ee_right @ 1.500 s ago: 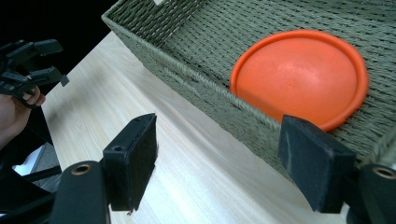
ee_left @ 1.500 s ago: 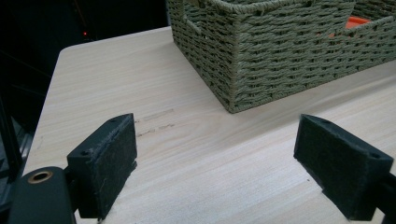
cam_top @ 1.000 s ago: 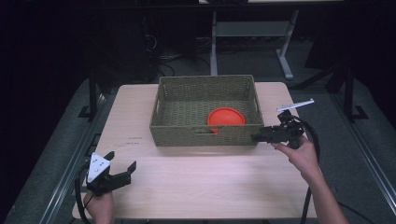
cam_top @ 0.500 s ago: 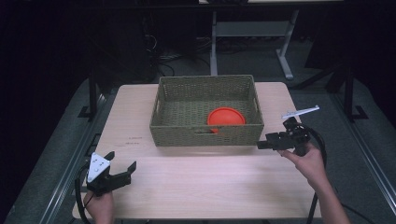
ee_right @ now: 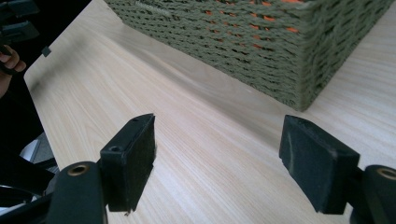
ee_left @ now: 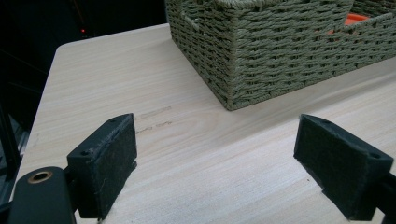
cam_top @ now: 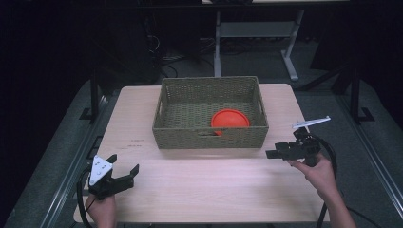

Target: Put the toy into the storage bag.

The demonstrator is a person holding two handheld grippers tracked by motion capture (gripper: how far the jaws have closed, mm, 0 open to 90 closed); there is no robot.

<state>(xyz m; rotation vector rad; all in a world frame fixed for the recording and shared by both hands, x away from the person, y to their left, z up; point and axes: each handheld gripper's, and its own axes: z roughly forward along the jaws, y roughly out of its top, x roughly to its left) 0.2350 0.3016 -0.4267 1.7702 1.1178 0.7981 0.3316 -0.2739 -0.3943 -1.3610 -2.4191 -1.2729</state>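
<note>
A woven olive basket (cam_top: 211, 135) stands at the middle of the light wooden table (cam_top: 204, 185). An orange round plate (cam_top: 230, 118) lies inside it, toward its right front. My left gripper (cam_top: 124, 164) rests open near the table's front left corner, jaws empty and pointing toward the basket (ee_left: 280, 46). To the right of the basket's front corner my right gripper (cam_top: 272, 153) is held open and empty, aimed left. Its own view has the basket corner (ee_right: 261, 42) just ahead, with orange (ee_right: 280, 18) showing through the weave.
Bare tabletop (ee_left: 187, 140) lies between both grippers and the basket. Faint pencil marks (ee_left: 154, 114) sit on the wood left of the basket. Beyond the table are a dark floor and a grey metal stand (cam_top: 256, 33). The other hand (ee_right: 9, 56) shows far off.
My right gripper has drawn back from the basket's right front corner, toward the near right of the table. The left gripper has stayed where it was.
</note>
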